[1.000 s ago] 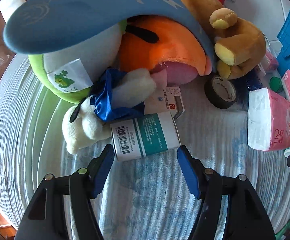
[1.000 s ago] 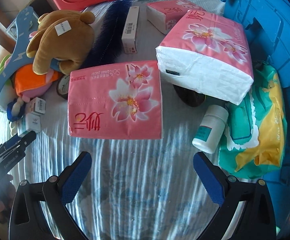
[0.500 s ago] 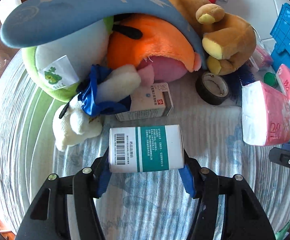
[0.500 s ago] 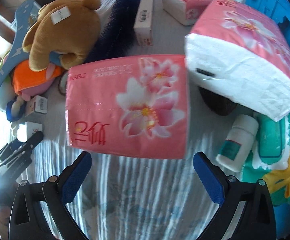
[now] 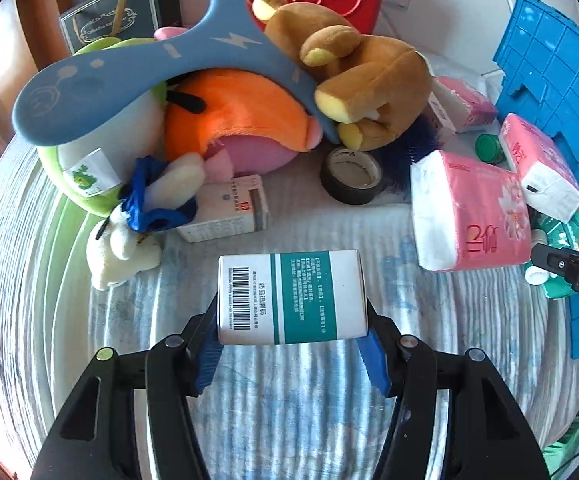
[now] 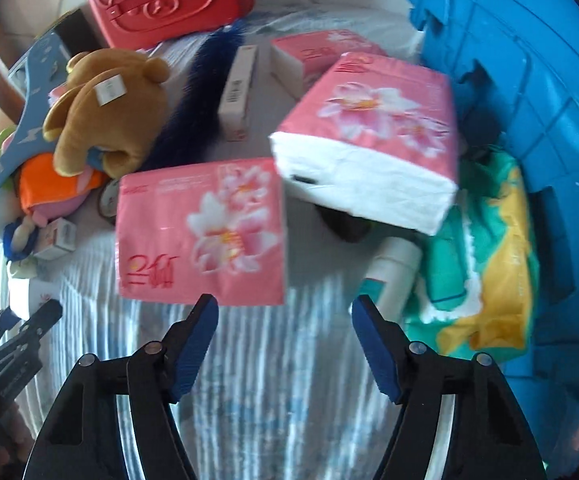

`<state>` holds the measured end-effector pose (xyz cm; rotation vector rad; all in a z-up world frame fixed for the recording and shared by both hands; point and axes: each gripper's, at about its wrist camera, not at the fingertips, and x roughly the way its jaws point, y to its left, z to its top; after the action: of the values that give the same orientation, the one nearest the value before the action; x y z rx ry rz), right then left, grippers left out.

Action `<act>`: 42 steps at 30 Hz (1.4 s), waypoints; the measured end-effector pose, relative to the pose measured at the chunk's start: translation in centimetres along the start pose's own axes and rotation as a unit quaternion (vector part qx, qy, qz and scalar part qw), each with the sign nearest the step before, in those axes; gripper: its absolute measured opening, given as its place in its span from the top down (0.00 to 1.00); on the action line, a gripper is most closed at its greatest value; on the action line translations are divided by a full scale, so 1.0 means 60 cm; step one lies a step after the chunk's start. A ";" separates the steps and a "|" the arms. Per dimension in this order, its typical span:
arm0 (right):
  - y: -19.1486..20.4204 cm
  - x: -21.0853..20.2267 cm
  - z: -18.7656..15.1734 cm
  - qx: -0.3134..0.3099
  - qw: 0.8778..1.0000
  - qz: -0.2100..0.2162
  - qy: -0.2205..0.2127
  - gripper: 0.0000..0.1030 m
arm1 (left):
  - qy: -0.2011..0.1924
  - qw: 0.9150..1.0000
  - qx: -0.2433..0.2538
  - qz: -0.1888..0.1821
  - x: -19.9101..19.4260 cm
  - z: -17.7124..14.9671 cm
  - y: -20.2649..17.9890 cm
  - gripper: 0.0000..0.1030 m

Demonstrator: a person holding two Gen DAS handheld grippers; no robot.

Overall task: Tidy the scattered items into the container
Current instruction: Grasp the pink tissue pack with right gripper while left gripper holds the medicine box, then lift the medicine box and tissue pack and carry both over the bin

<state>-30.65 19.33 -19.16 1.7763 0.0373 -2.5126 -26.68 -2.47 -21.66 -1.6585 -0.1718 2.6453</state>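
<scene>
My left gripper (image 5: 291, 350) pinches the white-and-teal cardboard medicine box with a barcode (image 5: 291, 296) by its two short ends. A second ago that box lay on the blue-striped white cloth (image 5: 289, 400) against the small white plush in a blue scarf (image 5: 145, 216), with my jaws spread on either side; now it hangs clear of the cloth, so the pick looks done and the carry comes next. The second white box (image 5: 227, 210) is left behind beside that plush.

My right gripper (image 6: 285, 340) has just been closing: the jaws were spread wide a second ago and now sit about half apart. The flat pink floral tissue pack (image 6: 199, 232) lies just beyond the tips, not between the pads, so nothing is pinched. I judge that grab missed or came early; a reopen and a deeper reach is likely needed.

The blue ribbed plastic crate (image 6: 549, 128) stands at the right edge of both views, near the tissue packs and well apart from my left hand's box. Still loose on the cloth: brown plush bear (image 5: 361, 84), black tape roll (image 5: 351, 176), white pill bottle (image 6: 393, 276), green-yellow wipes pack (image 6: 485, 264), more pink packs. The task is at an early stage.
</scene>
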 end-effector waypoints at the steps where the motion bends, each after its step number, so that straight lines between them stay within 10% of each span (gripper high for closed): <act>1: -0.009 0.001 0.006 -0.001 1.000 -0.015 -0.005 0.33 | 0.002 1.000 0.005 -0.008 0.002 0.000 -0.008 0.43; 11: -0.043 0.052 0.032 -0.039 0.997 -0.065 0.001 0.33 | 0.022 0.998 0.057 -0.024 0.037 0.027 -0.098 0.44; 21: 0.087 0.067 -0.018 -0.137 0.981 0.122 0.066 0.32 | -0.012 0.998 0.003 0.059 0.005 0.056 0.008 0.43; 25: 0.088 0.042 -0.015 -0.151 0.984 0.093 0.034 0.00 | -0.010 0.998 -0.006 0.064 -0.009 0.032 0.030 0.43; 42: 0.155 0.078 -0.018 -0.179 0.980 0.081 0.042 0.01 | -0.007 0.997 -0.004 0.076 0.012 0.005 0.030 0.44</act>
<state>-30.54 9.95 -23.77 1.6620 0.3154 -2.1529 -27.20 -4.24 -22.33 -1.7230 -0.0587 2.7685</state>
